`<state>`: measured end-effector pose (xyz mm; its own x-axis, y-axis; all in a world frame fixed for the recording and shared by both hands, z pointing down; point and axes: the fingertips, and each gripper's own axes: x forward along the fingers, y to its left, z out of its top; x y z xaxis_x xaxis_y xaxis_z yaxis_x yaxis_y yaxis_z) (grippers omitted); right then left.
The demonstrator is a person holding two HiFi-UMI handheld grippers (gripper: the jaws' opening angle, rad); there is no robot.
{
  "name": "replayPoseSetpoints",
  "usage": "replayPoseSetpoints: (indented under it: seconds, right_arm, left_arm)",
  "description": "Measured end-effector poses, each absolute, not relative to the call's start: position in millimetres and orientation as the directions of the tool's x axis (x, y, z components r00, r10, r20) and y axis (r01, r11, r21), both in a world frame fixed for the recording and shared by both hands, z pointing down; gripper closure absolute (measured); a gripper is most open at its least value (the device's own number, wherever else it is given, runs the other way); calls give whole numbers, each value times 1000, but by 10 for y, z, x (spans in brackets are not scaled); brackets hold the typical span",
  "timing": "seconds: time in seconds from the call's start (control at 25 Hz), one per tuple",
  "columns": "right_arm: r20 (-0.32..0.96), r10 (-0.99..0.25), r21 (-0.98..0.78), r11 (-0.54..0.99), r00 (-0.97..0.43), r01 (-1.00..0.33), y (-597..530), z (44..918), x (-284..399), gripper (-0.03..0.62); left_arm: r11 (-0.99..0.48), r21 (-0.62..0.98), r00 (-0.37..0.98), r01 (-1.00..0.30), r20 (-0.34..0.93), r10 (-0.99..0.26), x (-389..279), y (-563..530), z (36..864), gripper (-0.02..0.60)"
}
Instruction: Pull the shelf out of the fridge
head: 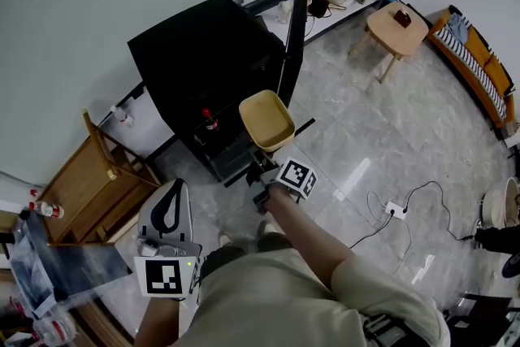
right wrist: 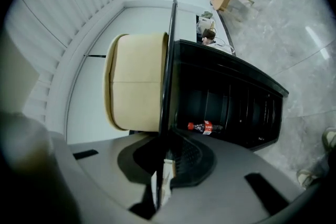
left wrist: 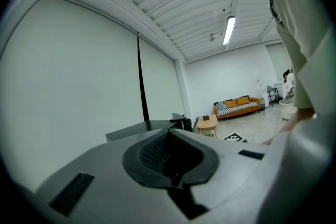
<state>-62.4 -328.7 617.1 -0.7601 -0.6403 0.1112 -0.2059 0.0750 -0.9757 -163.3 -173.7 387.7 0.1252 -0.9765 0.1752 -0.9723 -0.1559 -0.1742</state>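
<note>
The black fridge (head: 203, 61) stands with its door (head: 294, 45) swung open. My right gripper (head: 258, 179) is shut on the front edge of the thin dark shelf (head: 299, 128), which sticks out of the fridge and carries a beige bin (head: 266, 119). In the right gripper view the shelf (right wrist: 167, 92) runs edge-on out from between the jaws of the right gripper (right wrist: 160, 176), with the bin (right wrist: 136, 81) on its left. A cola bottle (right wrist: 205, 127) lies inside the fridge. My left gripper (head: 171, 191) hangs at the lower left, away from the fridge. In its own view the left gripper (left wrist: 170, 178) is shut and holds nothing.
A wooden rack (head: 89, 183) stands left of the fridge. A round wooden side table (head: 396, 27) and an orange sofa (head: 479, 65) are at the far right. A power strip with cable (head: 394, 210) lies on the tiled floor to the right.
</note>
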Motion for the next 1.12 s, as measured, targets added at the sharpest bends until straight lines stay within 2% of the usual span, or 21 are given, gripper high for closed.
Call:
replayPoseSetpoints:
  seconds: [0.36, 0.6, 0.76, 1.12]
  right_arm:
    - [64, -681, -981, 90, -730, -170, -2892, 5387, -192, 586]
    - [6, -695, -965, 185, -719, -187, -2823, 4630, -73, 586]
    - [-32, -680, -953, 243, -733, -184, -2716, 4187, -103, 586]
    - [-156, -642, -952, 300, -751, -58, -2769, 3480, -473, 586]
  left_arm:
    - [-247, -186, 226, -951, 126, -966, -1489, -1659, 3618, 575]
    - [-261, -189, 249, -946, 84, -965, -1530, -1670, 3415, 575]
    - [-247, -191, 239, -950, 61, -969, -1613, -1634, 3326, 575]
    - [-157, -190, 156, -969, 19, -988, -1985, -1591, 3102, 575]
